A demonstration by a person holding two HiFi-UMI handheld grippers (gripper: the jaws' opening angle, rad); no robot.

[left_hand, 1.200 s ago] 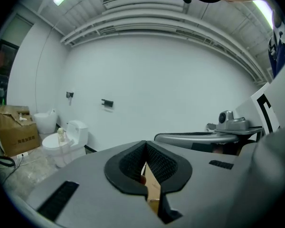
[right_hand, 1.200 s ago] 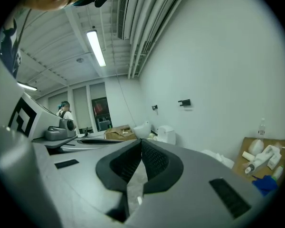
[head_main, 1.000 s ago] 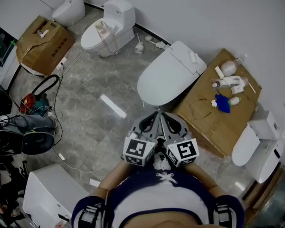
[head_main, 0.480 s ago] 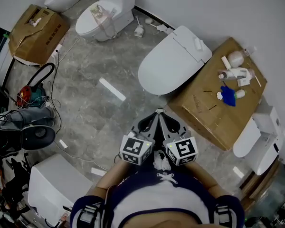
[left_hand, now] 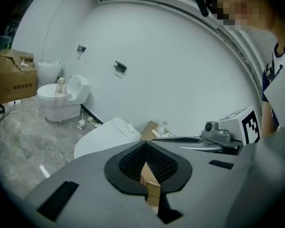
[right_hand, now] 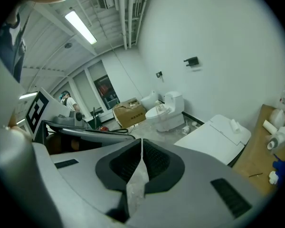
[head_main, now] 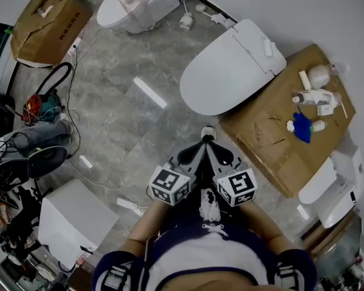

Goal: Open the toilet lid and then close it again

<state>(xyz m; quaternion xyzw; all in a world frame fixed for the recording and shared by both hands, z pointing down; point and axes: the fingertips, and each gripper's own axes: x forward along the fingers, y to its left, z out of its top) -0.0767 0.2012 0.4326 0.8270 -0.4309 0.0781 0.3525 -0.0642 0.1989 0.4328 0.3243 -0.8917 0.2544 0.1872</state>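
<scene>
A white toilet with its lid (head_main: 230,71) shut flat stands against the wall ahead of me. Both grippers hang side by side in front of its bowl end, short of it and touching nothing. My left gripper (head_main: 199,146) is shut, jaws together and empty. My right gripper (head_main: 212,146) is shut and empty too. In the left gripper view the lid (left_hand: 102,137) lies beyond the closed jaw tips of the left gripper (left_hand: 145,151). The right gripper view shows the lid (right_hand: 218,137) to the right of the closed tips of the right gripper (right_hand: 141,148).
A flat cardboard box (head_main: 273,144) with bottles and a blue item lies right of the toilet. Another toilet (head_main: 136,5) and a carton (head_main: 42,17) stand far left. A third toilet (head_main: 333,187) is at the right, a white unit (head_main: 73,223) and cables at the left.
Both grippers have sunk together, still shut and side by side. The head view has shifted, so the toilet now sits a little further right in it.
</scene>
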